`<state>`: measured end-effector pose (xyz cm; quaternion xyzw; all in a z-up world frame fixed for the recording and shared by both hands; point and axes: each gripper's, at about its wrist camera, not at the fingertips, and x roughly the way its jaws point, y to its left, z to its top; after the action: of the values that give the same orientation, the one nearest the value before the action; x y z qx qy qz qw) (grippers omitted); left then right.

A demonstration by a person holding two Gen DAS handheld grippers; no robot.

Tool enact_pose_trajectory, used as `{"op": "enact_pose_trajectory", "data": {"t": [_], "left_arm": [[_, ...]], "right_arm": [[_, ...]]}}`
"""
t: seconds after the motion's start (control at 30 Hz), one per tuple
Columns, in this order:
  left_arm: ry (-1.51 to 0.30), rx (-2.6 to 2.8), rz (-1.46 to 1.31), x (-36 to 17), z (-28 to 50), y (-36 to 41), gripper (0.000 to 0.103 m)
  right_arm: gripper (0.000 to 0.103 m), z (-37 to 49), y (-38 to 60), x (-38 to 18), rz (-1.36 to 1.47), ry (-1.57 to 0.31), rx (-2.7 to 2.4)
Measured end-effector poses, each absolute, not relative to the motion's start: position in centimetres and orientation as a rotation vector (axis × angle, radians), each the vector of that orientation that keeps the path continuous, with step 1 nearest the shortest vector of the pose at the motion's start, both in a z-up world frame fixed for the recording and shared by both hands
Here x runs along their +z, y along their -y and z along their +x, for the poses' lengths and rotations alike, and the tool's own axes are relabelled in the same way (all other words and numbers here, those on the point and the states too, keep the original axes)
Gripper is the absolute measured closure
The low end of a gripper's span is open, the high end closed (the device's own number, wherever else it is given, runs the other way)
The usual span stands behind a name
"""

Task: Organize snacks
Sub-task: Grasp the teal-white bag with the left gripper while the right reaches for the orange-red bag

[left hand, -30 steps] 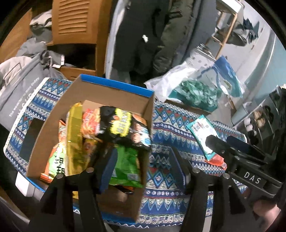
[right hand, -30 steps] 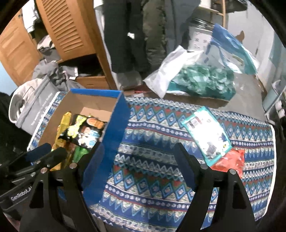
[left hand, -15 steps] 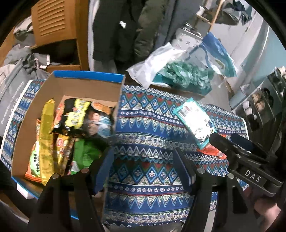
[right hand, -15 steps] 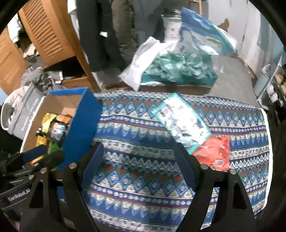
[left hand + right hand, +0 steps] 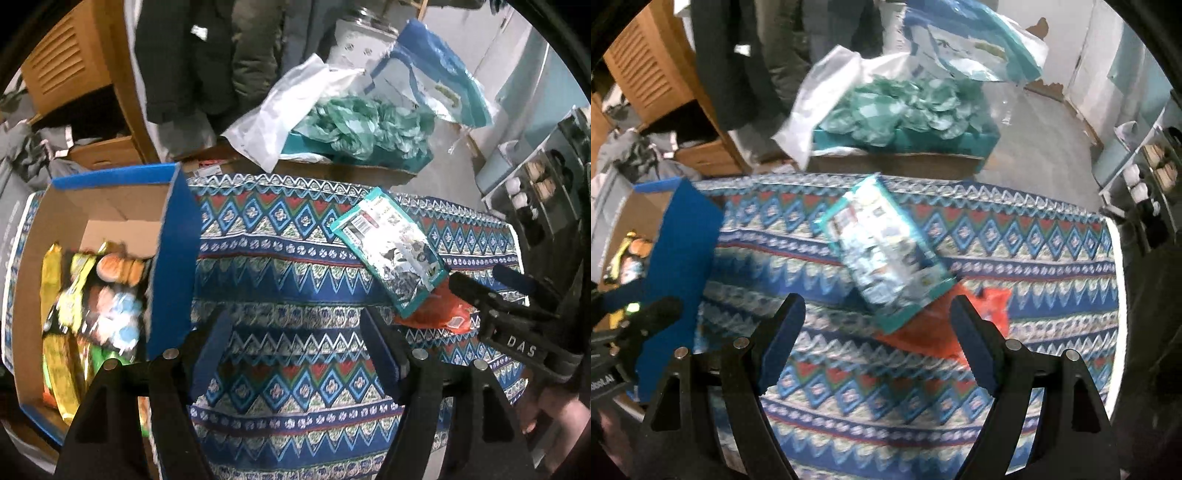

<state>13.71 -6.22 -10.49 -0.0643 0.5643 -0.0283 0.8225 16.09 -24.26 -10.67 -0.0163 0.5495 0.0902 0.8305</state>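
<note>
Under the teal packet (image 5: pixel 388 254) an orange packet (image 5: pixel 436 310) half hides; both grippers' jaws apart, empty.

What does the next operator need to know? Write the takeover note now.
Left hand-held gripper: open, empty; its jaws have just been opening, over the patterned blue tablecloth.
Right hand-held gripper: open, empty, nearing the loose packets.
Done: several snack packets sit in the blue-edged cardboard box on the cloth's left.
Left: the flat teal rectangular packet lies across the crumpled orange-red packet, both on the cloth. Box them.
</note>
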Motion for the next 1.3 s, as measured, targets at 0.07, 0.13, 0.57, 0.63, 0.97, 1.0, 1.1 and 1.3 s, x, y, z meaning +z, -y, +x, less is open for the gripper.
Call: {"op": "enact_pose_trajectory", "data": {"t": [0.07,0.13,0.57,0.63,0.97,1.0,1.1,1.3], "left_arm": [[-1.239,-0.071,-0.13,-11.0,15.2,6.9,0.03],[-1.246,-0.07,-0.109,-11.3,16.4,7.3,0.03],[-1.361,-0.037,-0.185,-17.5,20.5,8.6,0.026],[-1.363,-0.04,-0.17,-17.8,20.6,8.9,0.026],[-1.414,-0.018,-0.209,-19.1,20.5,8.5,0.026],[-1.416,-0.02,-0.211,-19.1,20.5,8.4,0.026],[-1.418,-0.022,-0.205,-19.1,20.2,8.4,0.026],[-1.44,-0.01,-0.208,-19.5,19.6,7.8,0.026]], "right_arm": [[0.022,17.7,25.3,-11.3,-0.059,-1.19,0.179],[0.022,19.0,26.0,-12.1,-0.082,-1.215,0.167],[0.022,25.2,31.2,-18.9,-0.096,-1.284,-0.008],[0.022,25.3,31.3,-19.9,-0.116,-1.306,-0.011],[0.022,23.3,28.0,-21.3,-0.146,-1.344,0.111],[0.022,23.1,27.5,-21.4,-0.149,-1.346,0.121],[0.022,22.1,25.6,-21.5,-0.171,-1.354,0.172],[0.021,20.3,22.9,-21.6,-0.171,-1.365,0.267]]}}
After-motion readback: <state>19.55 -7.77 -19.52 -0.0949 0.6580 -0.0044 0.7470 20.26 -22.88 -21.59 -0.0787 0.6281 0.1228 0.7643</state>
